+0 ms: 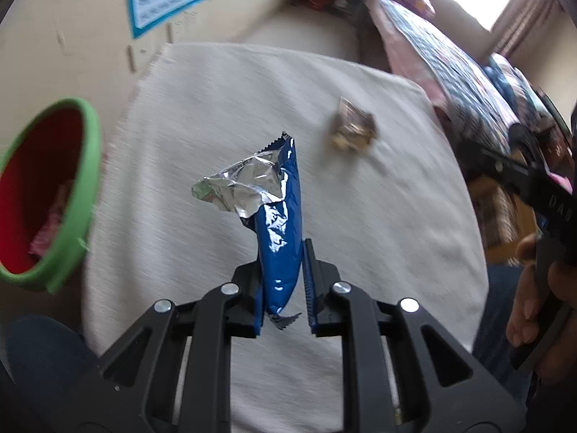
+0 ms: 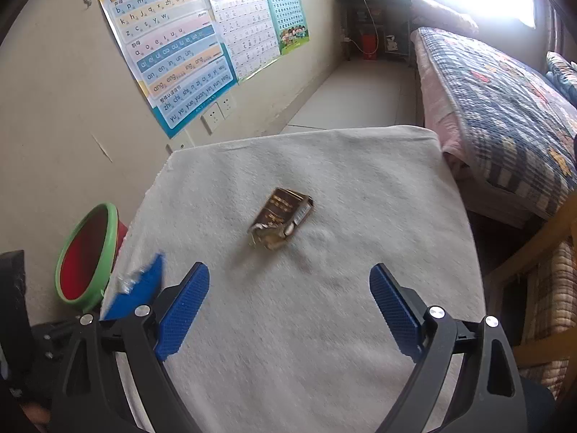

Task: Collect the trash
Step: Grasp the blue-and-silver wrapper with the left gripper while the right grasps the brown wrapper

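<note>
The blue wrapper is clamped in the left tool near the surface's left edge; held by one end, it could slip before the bin. The right tool is spread wide, empty, facing the brown packet mid-surface.

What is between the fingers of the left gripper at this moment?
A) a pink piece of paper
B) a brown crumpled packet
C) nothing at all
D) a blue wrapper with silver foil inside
D: in the left wrist view the left gripper is shut on the blue wrapper, while the brown packet lies apart on the white cloth.
</note>
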`<state>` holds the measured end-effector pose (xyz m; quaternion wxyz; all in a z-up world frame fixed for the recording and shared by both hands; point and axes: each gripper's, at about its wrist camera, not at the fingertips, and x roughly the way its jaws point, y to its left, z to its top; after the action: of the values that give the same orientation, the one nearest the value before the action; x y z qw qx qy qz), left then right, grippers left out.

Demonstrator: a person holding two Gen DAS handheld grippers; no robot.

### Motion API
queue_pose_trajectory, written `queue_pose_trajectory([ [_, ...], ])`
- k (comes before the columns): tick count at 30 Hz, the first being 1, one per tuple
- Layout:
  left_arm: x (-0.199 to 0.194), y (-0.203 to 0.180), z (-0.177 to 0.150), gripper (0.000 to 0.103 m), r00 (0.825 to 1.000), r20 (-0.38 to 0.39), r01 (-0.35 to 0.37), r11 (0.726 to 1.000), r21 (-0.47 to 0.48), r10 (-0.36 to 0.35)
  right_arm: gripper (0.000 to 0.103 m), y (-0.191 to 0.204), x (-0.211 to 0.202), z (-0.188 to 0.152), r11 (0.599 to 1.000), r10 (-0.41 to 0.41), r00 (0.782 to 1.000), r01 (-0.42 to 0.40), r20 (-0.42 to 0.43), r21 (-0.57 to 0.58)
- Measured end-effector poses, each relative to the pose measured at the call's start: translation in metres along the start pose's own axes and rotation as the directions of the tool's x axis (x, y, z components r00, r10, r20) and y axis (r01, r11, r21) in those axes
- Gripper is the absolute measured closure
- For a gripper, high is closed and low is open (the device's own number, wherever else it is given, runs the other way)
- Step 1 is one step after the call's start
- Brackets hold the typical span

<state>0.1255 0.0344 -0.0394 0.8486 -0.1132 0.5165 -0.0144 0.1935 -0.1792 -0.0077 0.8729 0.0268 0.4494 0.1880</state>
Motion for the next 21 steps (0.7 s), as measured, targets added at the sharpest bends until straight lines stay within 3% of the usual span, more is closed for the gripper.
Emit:
queue_pose_trajectory([
  [11,-0.019,0.07,0.032,0.086,0.994,0.07,-0.081,0.992,-0.091,0.088,0.016,0.029,0.063,0.027,1.0,0.026,0.998,-0.027,-0.055,-0.005],
  [17,-0.022,0.076,0.028,0.086,0.993,0.073,-0.088,0.994,-0.063,0.092,0.016,0.03,0.101,0.034,0.999,-0.038,0.996,0.039,-0.083,0.018],
  [21,-0.019,0.081,0.025,0.086,0.993,0.072,-0.09,0.994,-0.066,0.095,0.024,0.026,0.12,0.038,0.996,-0.085,0.991,0.089,-0.105,0.031],
])
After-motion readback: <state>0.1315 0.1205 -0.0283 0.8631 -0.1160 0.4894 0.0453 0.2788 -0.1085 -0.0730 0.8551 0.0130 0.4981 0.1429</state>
